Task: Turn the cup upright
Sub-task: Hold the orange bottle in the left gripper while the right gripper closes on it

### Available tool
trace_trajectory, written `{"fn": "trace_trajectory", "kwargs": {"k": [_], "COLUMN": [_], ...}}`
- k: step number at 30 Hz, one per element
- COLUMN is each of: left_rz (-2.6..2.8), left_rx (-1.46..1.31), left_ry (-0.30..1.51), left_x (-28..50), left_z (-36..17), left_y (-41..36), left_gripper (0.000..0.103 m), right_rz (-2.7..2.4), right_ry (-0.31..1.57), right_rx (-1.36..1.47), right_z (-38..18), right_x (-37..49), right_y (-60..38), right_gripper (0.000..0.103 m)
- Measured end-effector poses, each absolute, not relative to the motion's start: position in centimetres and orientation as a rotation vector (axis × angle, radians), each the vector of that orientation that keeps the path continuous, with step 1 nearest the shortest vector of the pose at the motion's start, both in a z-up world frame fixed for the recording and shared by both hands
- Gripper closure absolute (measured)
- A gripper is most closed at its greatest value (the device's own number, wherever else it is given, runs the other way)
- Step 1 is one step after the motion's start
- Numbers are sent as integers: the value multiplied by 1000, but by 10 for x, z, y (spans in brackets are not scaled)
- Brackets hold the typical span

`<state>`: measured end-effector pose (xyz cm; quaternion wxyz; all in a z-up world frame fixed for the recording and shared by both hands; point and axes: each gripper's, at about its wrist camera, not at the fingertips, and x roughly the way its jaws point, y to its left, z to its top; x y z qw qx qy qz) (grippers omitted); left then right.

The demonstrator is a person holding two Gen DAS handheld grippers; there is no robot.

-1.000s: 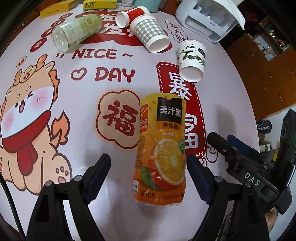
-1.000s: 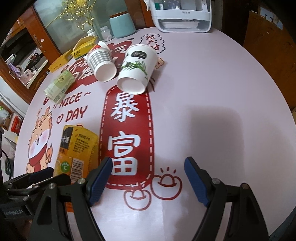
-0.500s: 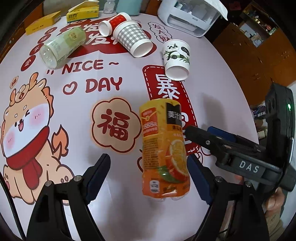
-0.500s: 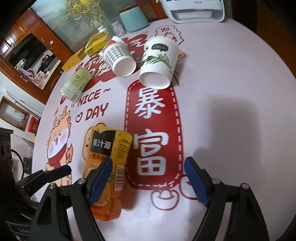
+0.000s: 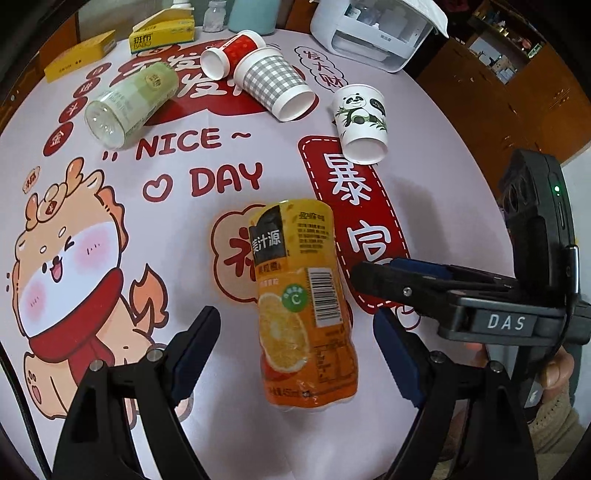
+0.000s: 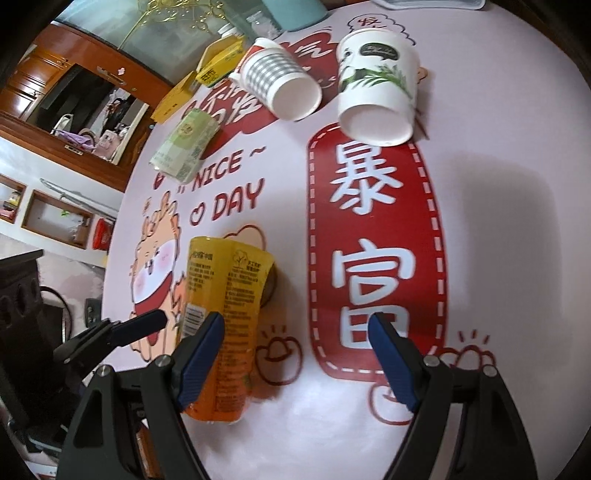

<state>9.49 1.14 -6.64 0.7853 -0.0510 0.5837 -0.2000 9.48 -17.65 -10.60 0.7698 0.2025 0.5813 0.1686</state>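
An orange juice bottle-cup [image 5: 303, 299] lies on its side on the printed tablecloth, between the open jaws of my left gripper [image 5: 297, 347]. It also shows in the right wrist view [image 6: 225, 325], partly behind my left finger there. My right gripper [image 6: 295, 354] is open and empty, just right of the bottle; its fingers [image 5: 399, 280] reach in from the right in the left wrist view. A panda cup [image 5: 362, 125], a grey checked cup [image 5: 277, 88], a red cup [image 5: 229, 55] and a clear green cup [image 5: 129, 103] all lie on their sides further back.
Yellow boxes [image 5: 162, 33] and a white appliance [image 5: 373, 33] stand at the table's far edge. A teal container [image 5: 251, 14] and a small jar [image 5: 216, 18] stand beside them. The table edge [image 5: 461, 122] curves along the right.
The orange bottle has rolled, its barcode side now facing up. The right gripper has moved in closer to the bottle from the right. The left gripper has pulled back slightly.
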Motion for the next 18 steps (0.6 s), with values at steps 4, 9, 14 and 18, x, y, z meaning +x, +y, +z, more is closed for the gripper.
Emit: {"fn": "trace_trajectory", "kwargs": {"k": [4, 9, 14, 18], "left_rz": [-435, -463, -489, -523], "left_rx": [-100, -94, -75, -82], "left_ry": [1258, 1254, 1255, 1265], "left_x": [94, 92, 92, 93], "left_z": [-68, -66, -66, -67], "left_y": [13, 12, 9, 8], "left_gripper": [20, 20, 20, 20], "right_rz": [387, 430, 465, 474], "right_ry": [1259, 1274, 1293, 1305], "right_rx": [455, 523, 538, 517], "right_z": [-105, -108, -110, -111], "right_x": [97, 104, 107, 108], "right_y": [-173, -168, -161, -155], "right_gripper": [23, 23, 23, 23]}}
